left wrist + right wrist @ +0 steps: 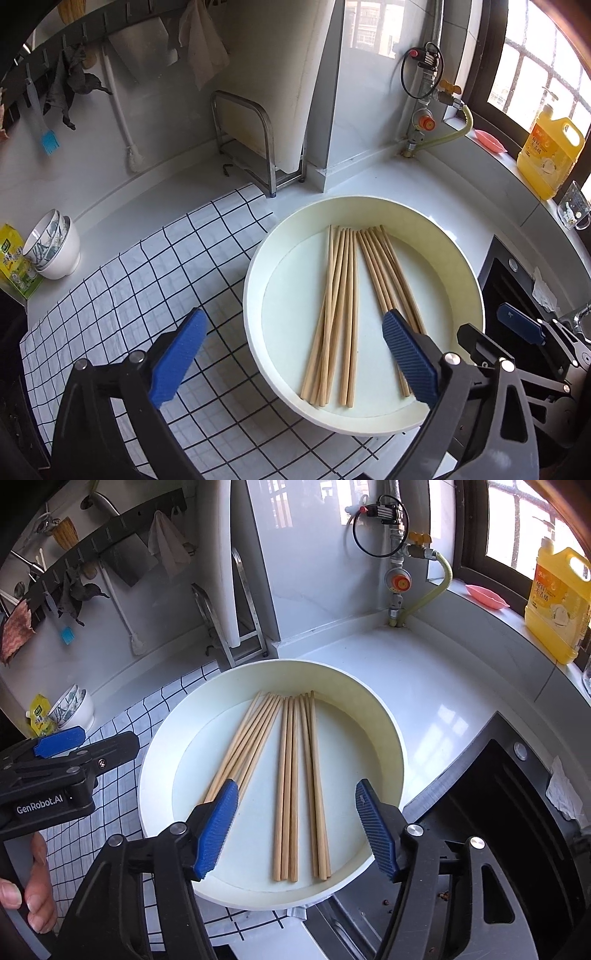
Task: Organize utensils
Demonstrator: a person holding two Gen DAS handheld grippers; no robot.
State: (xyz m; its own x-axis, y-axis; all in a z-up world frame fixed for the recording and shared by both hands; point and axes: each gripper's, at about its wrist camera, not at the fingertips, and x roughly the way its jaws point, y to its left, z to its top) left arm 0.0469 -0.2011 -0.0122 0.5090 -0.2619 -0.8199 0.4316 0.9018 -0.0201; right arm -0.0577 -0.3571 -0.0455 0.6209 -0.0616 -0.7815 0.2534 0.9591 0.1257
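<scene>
Chopsticks (345,314): wooden, lying flat inside a round white tray (436,236), in two loose bundles that fan apart toward the near rim.

Left wrist view
- Tray place: on the white counter (424,184), its left edge over a black-and-white checked cloth (147,266).
- Left bundle: about six sticks, far ends close together, near ends at the tray's near wall.
- Right bundle (384,269): slants to the right; its near part is hidden behind the right blue pad.
- Left gripper (291,363): blue pads spread wide, nothing between them; one pad hangs over the cloth, the other over the tray.
- Right gripper (521,325): seen at the right edge, over the dark hob (506,284); its spread cannot be told from here.
- Background: stacked bowls (55,243) at the left, a yellow detergent bottle (550,155) on the window sill, a metal rack (255,136) by the wall.

Right wrist view
- Chopsticks (295,786): same two bundles; the right one lies almost straight, the left one (251,738) leans to the right at its far end.
- Right gripper (297,830): pads apart, above the near part of the tray (388,731), gripping nothing; the straight bundle shows between them without touching.
- Left gripper (59,738): at the left edge, one blue pad visible, held by a hand (33,886).
- Hob (491,797): just beside the tray, to the right.
</scene>
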